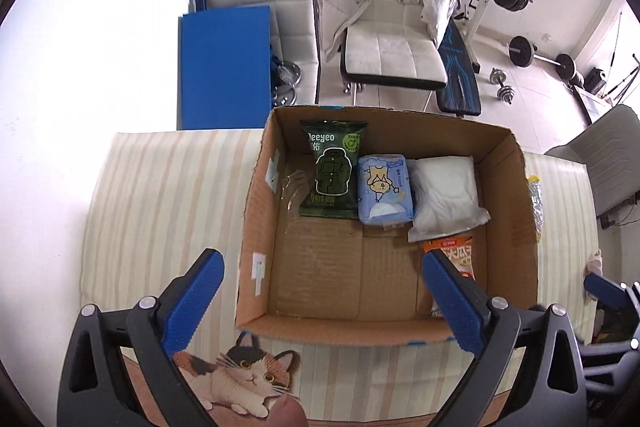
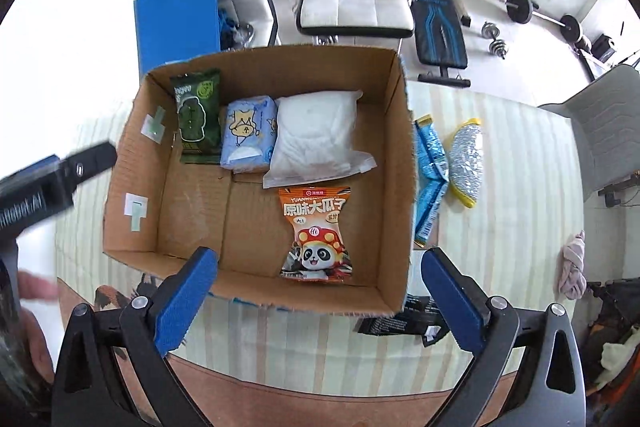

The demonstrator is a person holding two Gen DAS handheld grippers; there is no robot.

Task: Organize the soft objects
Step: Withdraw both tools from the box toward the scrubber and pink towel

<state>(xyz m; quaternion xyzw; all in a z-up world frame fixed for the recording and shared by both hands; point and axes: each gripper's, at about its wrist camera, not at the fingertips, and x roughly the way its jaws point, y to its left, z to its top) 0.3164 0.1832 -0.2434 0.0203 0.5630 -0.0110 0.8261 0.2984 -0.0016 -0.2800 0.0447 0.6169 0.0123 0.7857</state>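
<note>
Right wrist view: we see our left gripper (image 2: 60,167) at the frame's left edge, its spread impossible to tell here. Center, a cardboard box (image 2: 404,163) holds 4 packets: green pack (image 2: 196,115), blue tissue pack (image 2: 248,135), white pouch (image 2: 316,135), orange snack bag (image 2: 316,231). Our right gripper (image 2: 318,301) gapes wide, empty, at bottom.

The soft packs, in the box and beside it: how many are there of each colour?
Dark green pack: 1
Light blue pack: 1
White pack: 1
Orange snack bag: 1
Blue sachets outside: 2
Silver-yellow pouch outside: 1
Black packet outside: 1
Total: 8
</note>
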